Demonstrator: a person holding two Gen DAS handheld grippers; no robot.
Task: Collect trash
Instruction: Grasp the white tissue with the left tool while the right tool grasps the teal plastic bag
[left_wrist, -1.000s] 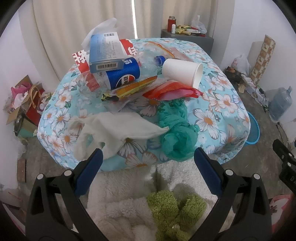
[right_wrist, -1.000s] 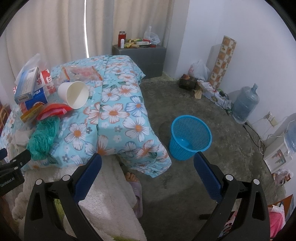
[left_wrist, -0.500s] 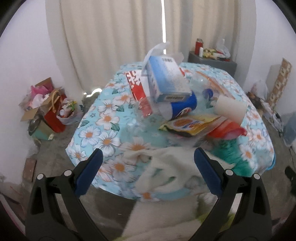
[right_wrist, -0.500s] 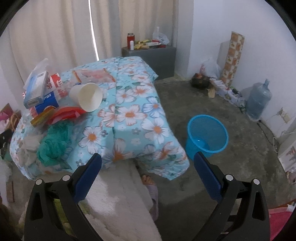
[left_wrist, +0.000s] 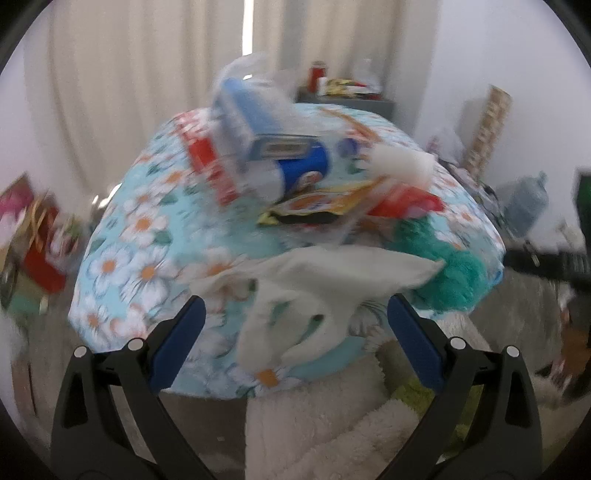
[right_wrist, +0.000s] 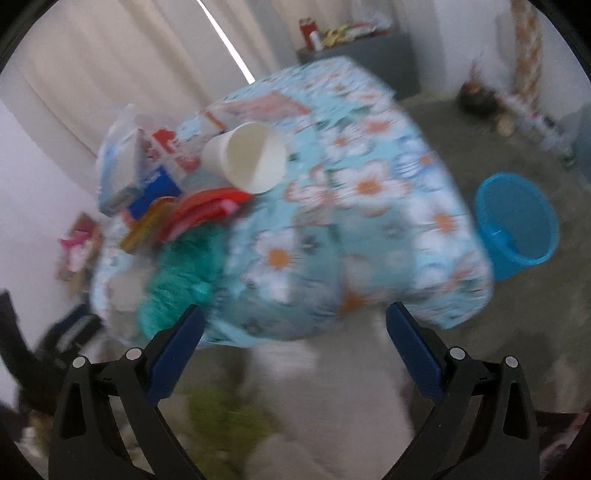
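One paper cup (right_wrist: 248, 158) lay on its side in the trash pile on the counter (right_wrist: 369, 221), its open mouth turned toward the right wrist camera. Beside it sat one blue-and-white carton (left_wrist: 251, 125) stacked on one blue-labelled bottle (left_wrist: 303, 170), one red-and-white box (left_wrist: 207, 166), one yellow snack wrapper (left_wrist: 317, 206), one glossy red wrapper (right_wrist: 207, 210), one crumpled teal net or cloth (left_wrist: 443, 273) and one limp white cloth (left_wrist: 332, 288) draped over the near edge. One blue plastic basket (right_wrist: 517, 229) with mesh walls stood on the grey floor, just beyond the counter's right corner and well apart from the pile.

Both views were smeared by motion. The left gripper (left_wrist: 295, 325) had its jaws spread wide and empty, with the white cloth lying between and just ahead of the blue pads. The right gripper (right_wrist: 295, 328) was likewise wide apart with nothing in it; the teal bundle sat just above its left pad, the cup farther up and the basket off to the upper right.

A floral light-blue cloth covered the counter. White fleecy fabric (left_wrist: 332, 424) and something fuzzy and green (right_wrist: 221, 417) showed below the jaws.
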